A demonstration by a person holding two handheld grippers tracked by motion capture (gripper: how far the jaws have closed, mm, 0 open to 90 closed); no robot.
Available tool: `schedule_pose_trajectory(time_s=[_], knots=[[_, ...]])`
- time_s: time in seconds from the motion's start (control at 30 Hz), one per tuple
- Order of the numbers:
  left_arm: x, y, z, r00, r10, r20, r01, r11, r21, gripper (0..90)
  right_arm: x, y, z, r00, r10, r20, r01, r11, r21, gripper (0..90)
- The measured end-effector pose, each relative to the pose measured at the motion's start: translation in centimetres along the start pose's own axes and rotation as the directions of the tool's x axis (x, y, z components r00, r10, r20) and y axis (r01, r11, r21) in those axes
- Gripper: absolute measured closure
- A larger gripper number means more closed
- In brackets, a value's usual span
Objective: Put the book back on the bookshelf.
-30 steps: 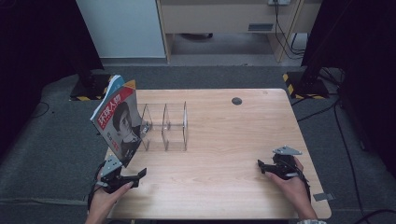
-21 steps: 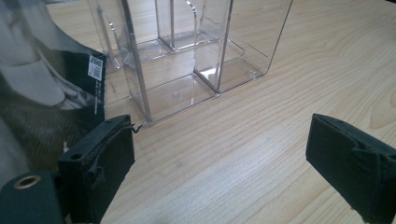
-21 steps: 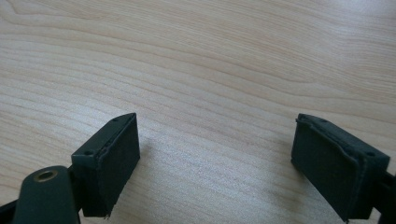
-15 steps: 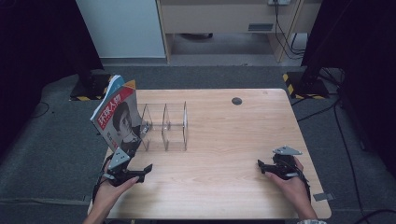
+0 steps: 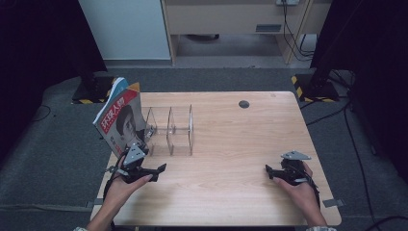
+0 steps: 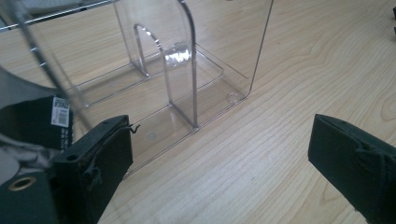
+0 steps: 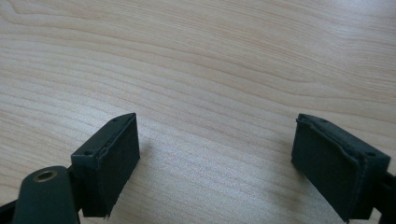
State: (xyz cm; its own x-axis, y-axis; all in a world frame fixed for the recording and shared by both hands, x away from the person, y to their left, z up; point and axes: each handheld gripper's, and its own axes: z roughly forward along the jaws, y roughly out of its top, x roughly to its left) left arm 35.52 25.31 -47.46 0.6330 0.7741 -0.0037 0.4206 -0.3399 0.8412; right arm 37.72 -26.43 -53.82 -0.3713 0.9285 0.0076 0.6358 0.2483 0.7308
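A clear acrylic file rack (image 5: 171, 130) with several upright dividers stands left of the table's middle. A magazine (image 5: 119, 119) with a red title and a face on its cover leans in the rack's leftmost slot, tilted outward. My left gripper (image 5: 156, 171) is open, low over the table just in front of the rack and the magazine. In the left gripper view the rack (image 6: 187, 79) sits close ahead between the wide-apart jaws, and the magazine's dark corner (image 6: 32, 126) shows at the left. My right gripper (image 5: 270, 172) rests open near the front right, over bare wood (image 7: 210, 93).
The wooden table (image 5: 231, 144) has a dark round cable hole (image 5: 244, 104) at the back. Dark stands (image 5: 312, 86) and cables flank the table on the grey carpet. A cabinet (image 5: 231, 19) stands behind.
My left gripper has drifted slightly right and forward along the front of the rack. The right gripper and the magazine have stayed put.
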Motion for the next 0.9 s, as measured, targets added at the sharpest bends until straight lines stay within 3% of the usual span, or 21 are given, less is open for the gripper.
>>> schedule_pose_trajectory(time_s=[0.3, 0.9], knots=[[-1.6, 1.2, 2.2, 0.9981, 0.053, 0.032, -0.054, 0.9982, 0.028, 5.4, 0.0, 0.0, 0.0, 1.0000, 0.003, 0.002, -0.003, 1.000, -0.001, 15.3], [-5.0, 3.0, 6.2, 0.9906, 0.095, 0.099, -0.103, 0.9918, 0.077, 5.3, 0.0, 0.0, 0.0, 1.0000, 0.003, 0.001, -0.003, 1.000, -0.001, 15.0]])
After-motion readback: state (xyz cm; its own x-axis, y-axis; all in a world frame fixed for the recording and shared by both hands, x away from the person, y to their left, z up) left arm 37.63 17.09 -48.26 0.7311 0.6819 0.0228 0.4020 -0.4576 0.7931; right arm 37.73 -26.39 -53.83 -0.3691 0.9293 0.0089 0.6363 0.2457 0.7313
